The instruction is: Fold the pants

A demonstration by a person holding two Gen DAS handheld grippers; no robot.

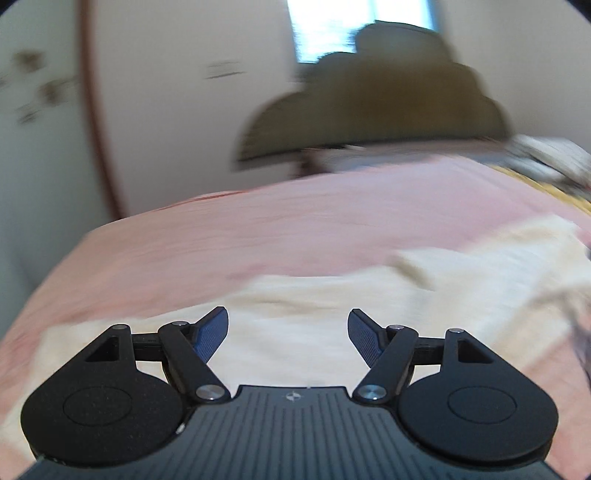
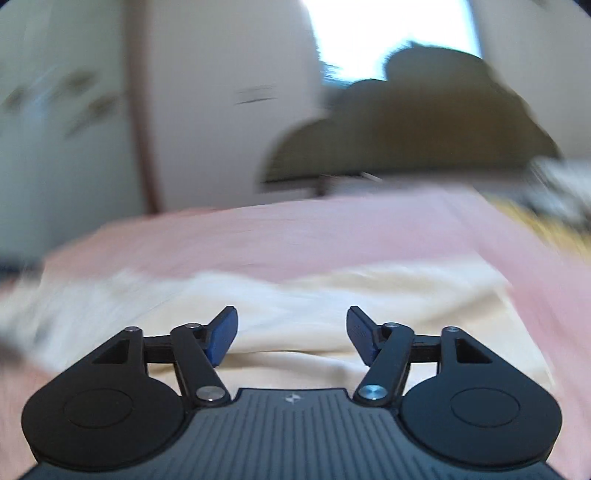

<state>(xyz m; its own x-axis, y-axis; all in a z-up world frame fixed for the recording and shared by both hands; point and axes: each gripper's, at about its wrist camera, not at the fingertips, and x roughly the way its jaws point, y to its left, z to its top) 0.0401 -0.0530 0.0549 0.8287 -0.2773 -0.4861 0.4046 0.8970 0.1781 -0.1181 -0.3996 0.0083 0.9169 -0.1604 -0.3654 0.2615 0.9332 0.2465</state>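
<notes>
Cream cotton: the pale cream fabric pants [image 1: 369, 314] lie spread across the pink bedspread [image 1: 258, 229], rumpled, directly ahead of and below both tools; in the right wrist view the same pants [image 2: 332, 317] fill the lower middle.
Fold state: hard to judge through the blur; a ridge of bunched cloth crosses the garment, and it does not look like a neat, finished fold.
Left gripper [image 1: 288, 339]: jaws stand well apart, blue pads bare, nothing between them; cloth shows only behind the gap.
Right gripper [image 2: 291, 336]: likewise wide, holding nothing, pads clear of the fabric.
Risk, bunching: a grab at the rumpled ridge would likely catch more than one layer and drag the whole garment instead of a single edge.
Risk, aim: both views are smeared, so hem and waistband cannot be told apart; a pinch placed now could land mid-panel and skew the fold.
Risk, slip: loose cloth on a soft bedspread may slide when one side is pulled without the other.
Pose: both tools tip gently downward toward the bed, side by side, facing the dark olive headboard [image 1: 369, 103] and bright window [image 2: 388, 33].
</notes>
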